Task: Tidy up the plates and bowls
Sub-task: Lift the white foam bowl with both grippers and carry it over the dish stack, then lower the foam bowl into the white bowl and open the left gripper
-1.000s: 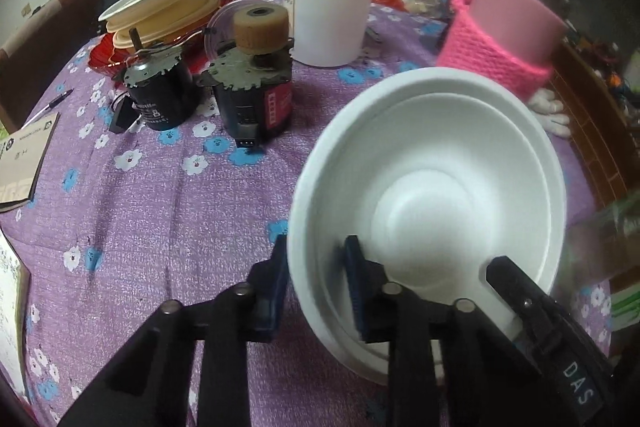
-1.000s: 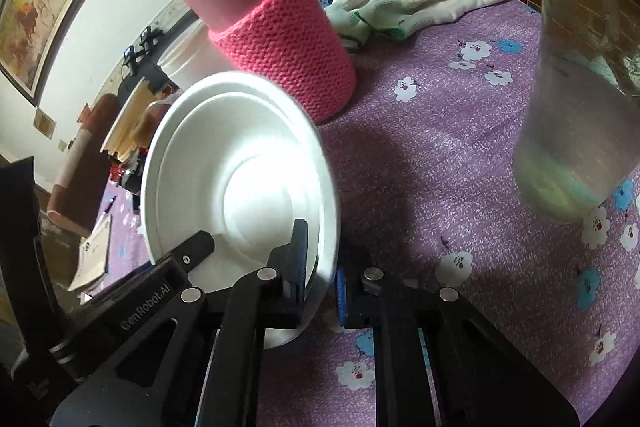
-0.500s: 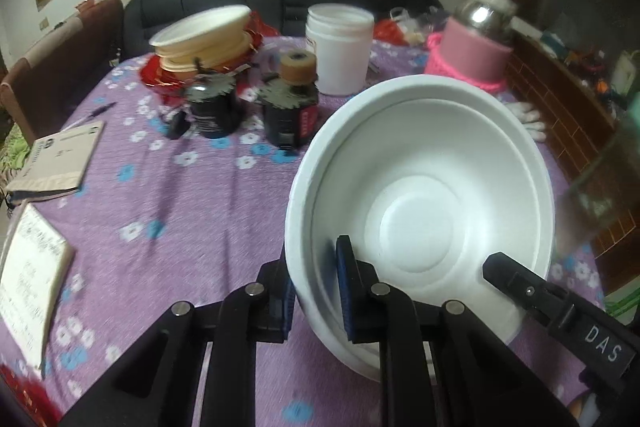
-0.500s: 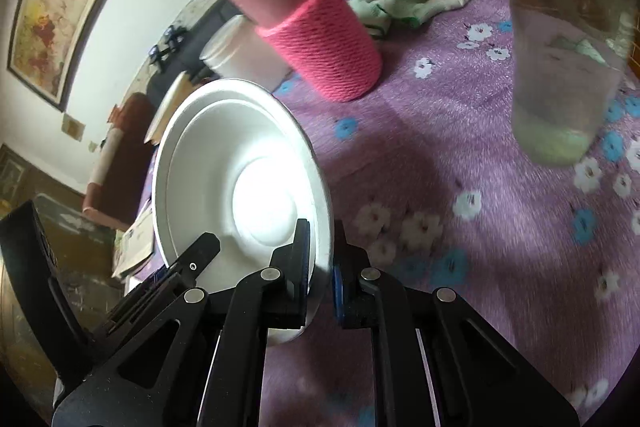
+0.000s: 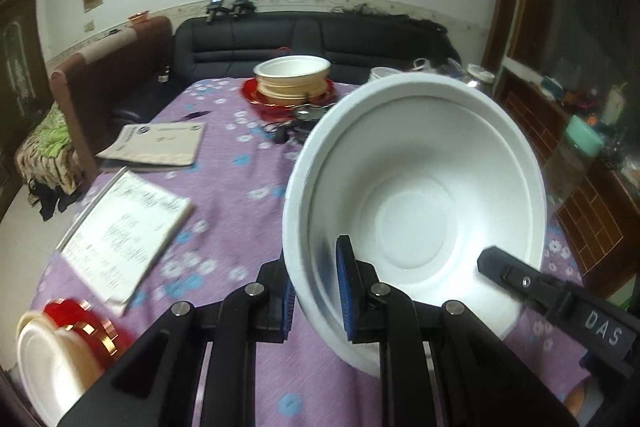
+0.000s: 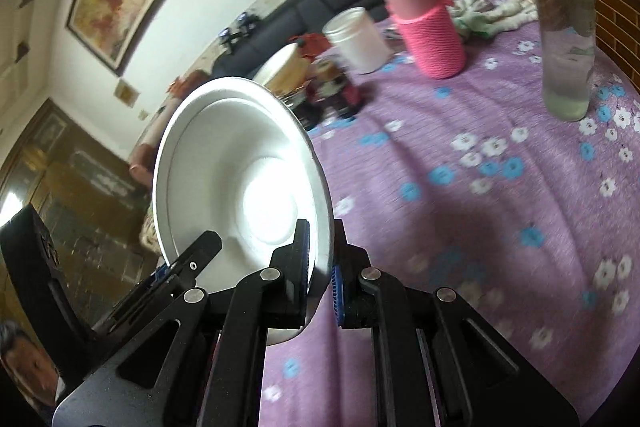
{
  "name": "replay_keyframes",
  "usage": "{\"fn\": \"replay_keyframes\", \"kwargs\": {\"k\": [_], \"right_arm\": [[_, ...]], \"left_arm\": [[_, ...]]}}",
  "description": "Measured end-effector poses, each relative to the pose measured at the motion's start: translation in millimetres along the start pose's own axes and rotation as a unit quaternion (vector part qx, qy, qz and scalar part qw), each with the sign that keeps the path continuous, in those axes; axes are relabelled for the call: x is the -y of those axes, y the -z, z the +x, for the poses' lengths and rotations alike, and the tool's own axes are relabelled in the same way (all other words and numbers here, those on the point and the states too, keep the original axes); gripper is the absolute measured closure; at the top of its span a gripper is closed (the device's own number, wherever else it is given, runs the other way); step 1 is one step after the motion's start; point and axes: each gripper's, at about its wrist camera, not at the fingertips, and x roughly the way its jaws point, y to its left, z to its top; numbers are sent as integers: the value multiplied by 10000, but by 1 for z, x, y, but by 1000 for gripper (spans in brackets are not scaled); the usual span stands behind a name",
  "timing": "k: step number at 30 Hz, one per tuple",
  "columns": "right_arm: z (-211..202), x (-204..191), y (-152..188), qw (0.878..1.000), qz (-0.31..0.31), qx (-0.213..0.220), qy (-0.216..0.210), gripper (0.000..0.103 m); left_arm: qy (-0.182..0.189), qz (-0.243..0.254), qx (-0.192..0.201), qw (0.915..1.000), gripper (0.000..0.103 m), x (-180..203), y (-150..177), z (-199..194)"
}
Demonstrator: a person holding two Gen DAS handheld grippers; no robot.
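A white foam bowl (image 5: 416, 187) hangs tilted above the purple flowered tablecloth (image 5: 224, 211), held from two sides. My left gripper (image 5: 316, 291) is shut on its left rim, one blue pad inside and one outside. My right gripper (image 6: 320, 263) is shut on the opposite rim of the same bowl (image 6: 240, 187). Each gripper shows in the other's view, the right gripper (image 5: 560, 307) at the bowl's right edge and the left gripper (image 6: 180, 267) at its left. A stack of cream bowls on a red plate (image 5: 292, 79) stands at the far end of the table. Another white bowl with a red plate (image 5: 52, 355) sits at the near left corner.
Two paper booklets (image 5: 128, 227) lie on the left half of the table. A pink-sleeved bottle (image 6: 428, 31), a white jar (image 6: 356, 39), a clear bottle with a teal cap (image 6: 564, 27) and white gloves (image 6: 500, 11) stand along the right and far side. A dark sofa (image 5: 312, 35) is behind.
Both grippers have carried the bowl up and back toward the near side. The jar, bottle and far stack now look farther away, and the near-left bowl and plate have come into view.
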Motion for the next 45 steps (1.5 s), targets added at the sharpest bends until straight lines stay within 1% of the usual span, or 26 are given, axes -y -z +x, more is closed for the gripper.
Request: {"fn": "replay_keyframes", "kwargs": {"k": [4, 8, 10, 13, 14, 15, 18, 24, 29, 37, 45], "right_arm": [[-3, -32, 18, 9994, -233, -102, -240, 94], [0, -67, 43, 9975, -509, -238, -426, 94], [7, -83, 57, 9959, -621, -387, -537, 94], [21, -106, 77, 9924, -793, -633, -694, 94], [25, -115, 83, 9911, -861, -704, -726, 94], [31, -126, 92, 9890, -957, -816, -782, 94], [44, -152, 114, 9834, -1242, -1034, -826, 94], [68, -190, 147, 9719, -1673, -1396, -894, 93], [82, -209, 167, 9654, -1932, -1519, -870, 93], [98, -227, 194, 9581, -2153, -1721, -779, 92], [107, -227, 201, 9572, -2161, -1790, -705, 92]], "left_arm": [[-81, -166, 94, 9998, 86, -33, 12, -22], [-287, -310, 196, 9989, 86, -66, 26, -43], [-359, -415, 207, 9983, 86, -84, 33, -51], [-568, -578, 248, 9964, 86, -113, 48, -62], [-651, -617, 254, 9956, 86, -121, 53, -64], [-813, -645, 283, 9942, 86, -131, 59, -67], [-1067, -787, 318, 9907, 86, -155, 72, -75], [-1417, -1106, 369, 9830, 86, -197, 87, -85], [-1567, -1220, 343, 9795, 86, -214, 94, -85], [-1637, -1415, 247, 9760, 86, -234, 113, -86], [-1616, -1446, 194, 9760, 86, -238, 118, -82]]}}
